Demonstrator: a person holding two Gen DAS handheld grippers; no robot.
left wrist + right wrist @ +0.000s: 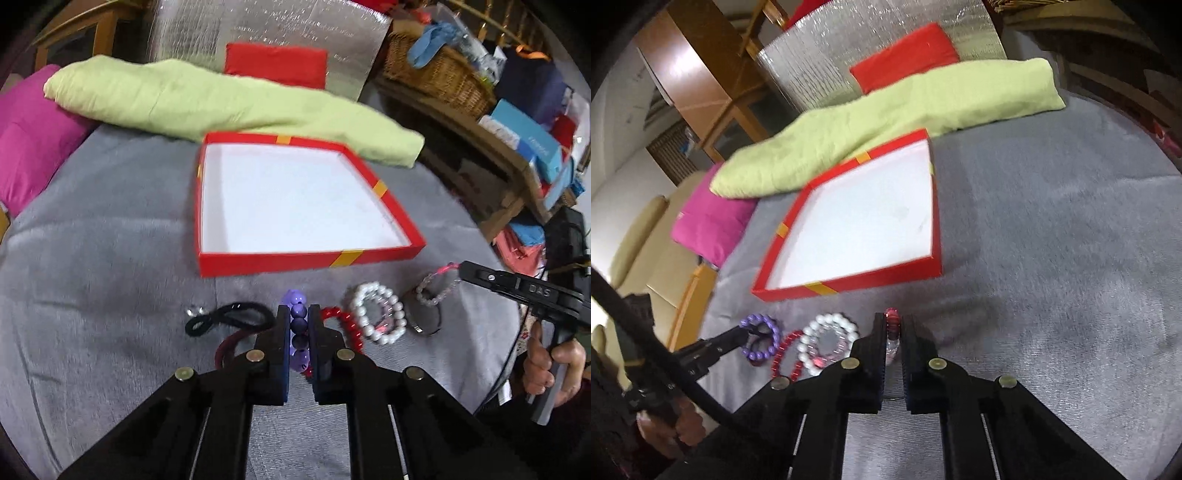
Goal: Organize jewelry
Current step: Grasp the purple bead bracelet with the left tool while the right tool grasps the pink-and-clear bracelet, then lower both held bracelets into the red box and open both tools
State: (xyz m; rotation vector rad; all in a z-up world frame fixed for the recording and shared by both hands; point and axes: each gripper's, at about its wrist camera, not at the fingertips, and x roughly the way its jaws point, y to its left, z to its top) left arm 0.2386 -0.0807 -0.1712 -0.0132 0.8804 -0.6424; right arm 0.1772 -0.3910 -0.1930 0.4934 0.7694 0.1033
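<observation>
A shallow red box (384, 254) with a white inside lies open on the grey cloth; it also shows in the right wrist view (849, 281). My left gripper (299, 314) is shut on a purple bead bracelet (298, 324), just in front of the box. Beside it lie a red bead bracelet (349, 328), a white pearl bracelet (376, 314), a black cord (229, 317) and a dark bangle (424, 325). My right gripper (894, 321) is shut on a clear-and-pink bead bracelet (892, 332); the same bracelet hangs from it in the left wrist view (436, 288).
A light green folded cloth (221, 99) lies behind the box, with a magenta cushion (33, 140) to the left and a red cushion (277, 66) against a silver panel. A wooden shelf with a wicker basket (439, 74) and boxes stands at the right.
</observation>
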